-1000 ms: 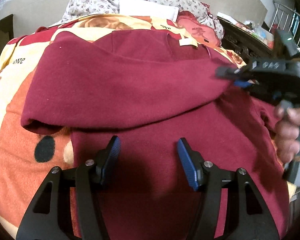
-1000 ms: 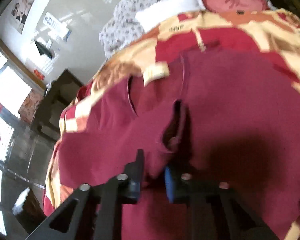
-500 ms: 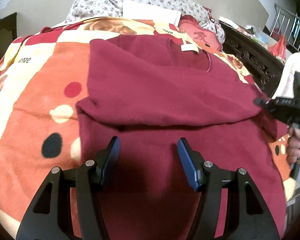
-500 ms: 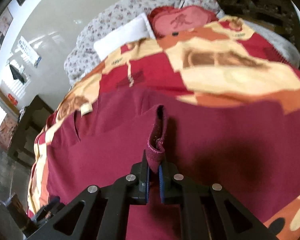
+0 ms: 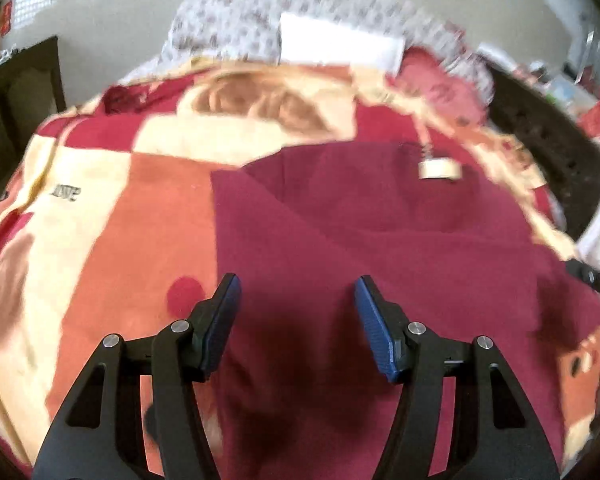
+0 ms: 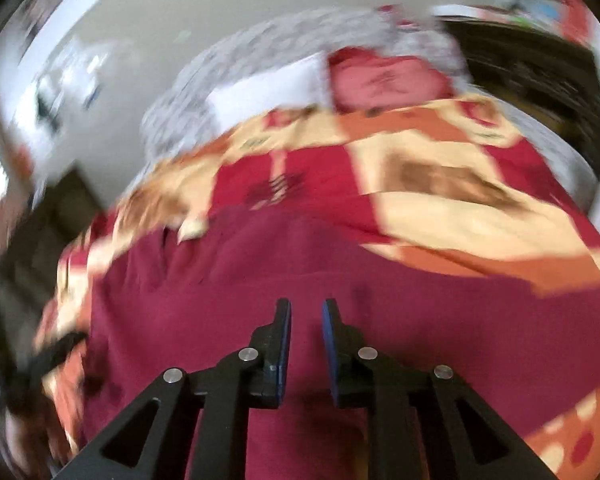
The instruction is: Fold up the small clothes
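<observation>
The left gripper (image 5: 298, 320) stands with its jaws well apart and nothing between them, hanging over the maroon sweater (image 5: 380, 248) without touching it. The right gripper (image 6: 306, 344) shows only a narrow gap between its blue pads (image 6: 285, 340) — its jaws have just been opening, and no cloth is pinched there. The sweater lies folded on the patterned blanket (image 5: 100, 240), beneath and ahead of both pairs of jaws, its pale neck label (image 5: 438, 170) at the far end — both views are blurred.
</observation>
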The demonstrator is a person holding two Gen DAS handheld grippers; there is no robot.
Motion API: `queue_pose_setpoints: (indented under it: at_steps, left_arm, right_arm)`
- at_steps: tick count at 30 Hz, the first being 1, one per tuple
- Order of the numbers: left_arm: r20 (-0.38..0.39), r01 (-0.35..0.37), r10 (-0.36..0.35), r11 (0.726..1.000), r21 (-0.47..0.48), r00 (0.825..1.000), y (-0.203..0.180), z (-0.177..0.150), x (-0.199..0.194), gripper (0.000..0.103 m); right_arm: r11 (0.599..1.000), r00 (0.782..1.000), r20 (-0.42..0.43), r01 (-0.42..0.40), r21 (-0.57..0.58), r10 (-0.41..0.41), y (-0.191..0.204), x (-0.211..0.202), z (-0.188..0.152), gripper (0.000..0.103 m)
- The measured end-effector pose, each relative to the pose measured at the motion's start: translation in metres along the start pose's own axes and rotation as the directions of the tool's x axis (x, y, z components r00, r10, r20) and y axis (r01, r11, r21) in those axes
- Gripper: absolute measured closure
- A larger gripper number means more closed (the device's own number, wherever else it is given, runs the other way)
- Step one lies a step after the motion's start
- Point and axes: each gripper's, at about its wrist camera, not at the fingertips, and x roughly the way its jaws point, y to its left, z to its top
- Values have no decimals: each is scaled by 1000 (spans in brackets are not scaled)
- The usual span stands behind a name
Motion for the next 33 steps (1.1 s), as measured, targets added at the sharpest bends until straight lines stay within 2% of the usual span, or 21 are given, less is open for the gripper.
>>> queue_pose_setpoints:
  at_steps: [2,3,4,6,9,11,13,15,16,18,20,22,23,24,25,30,33]
  left_arm:
    - [-108,-16,16,1000,2,994,-2,-2,30,43]
    - [-133,-51,58,997,51,989,-7,-6,40,42]
    - [-99,-82,94,990,115,991,-16,-8,38,40]
    - [-102,-102,117,985,142,988,-22,-8,35,39]
    - [-76,-49,55,996,79,996,-17,-10,15,39]
    - [-39,-14,16,999,49,999,-15,-21,-3,39]
    - [-15,9,-9,998,58,1000,-18,-35,-16,39]
    - [4,39,-39,997,63,999,-23,-56,-26,39]
    - [8,52,-52,996,70,999,-25,-64,-27,39]
    - [26,58,-60,995,80,998,-29,-75,-25,39]
    - [17,64,-65,995,70,998,-28,-84,-18,38]
    - [21,75,-77,995,70,997,-29,-83,-19,33]
    - [13,82,-83,993,81,996,-31,-83,-17,28]
    - [11,82,-83,993,89,996,-32,-84,-17,24]
    - [8,82,-83,992,98,996,-35,-84,-16,23]
    - [8,72,-73,992,107,997,-36,-85,-16,23]
    - [8,85,-87,992,96,996,-34,-86,-16,23]
  right_arm:
    - [995,991,-93,100,20,-98,-3,28,-4,89]
    - [994,986,-134,107,39,-101,-7,40,-8,88]
    - [994,989,-118,98,58,-90,-9,42,-11,88]
    - [994,992,-106,84,77,-76,-11,36,-11,88]
    - [992,997,-39,63,110,-59,-23,2,-7,88]
    - [985,996,54,56,165,-66,-48,-33,-9,83]
    - [969,985,104,114,221,-139,-87,-67,-18,57]
    - [943,958,126,220,251,-257,-131,-99,-29,56]
    - [931,949,122,251,267,-291,-149,-109,-33,56]
    - [880,944,72,270,390,-322,-210,-131,-47,56]
    - [821,951,29,250,514,-308,-259,-142,-61,56]
    - [743,958,34,198,639,-285,-301,-152,-79,56]
    - [713,968,51,144,686,-244,-315,-152,-85,56]
    - [677,983,83,50,734,-163,-330,-147,-92,56]
    - [653,989,96,2,757,-114,-335,-142,-95,56]
    - [601,991,129,-87,794,-28,-350,-117,-97,56]
    - [568,991,124,-74,820,-49,-358,-109,-101,59]
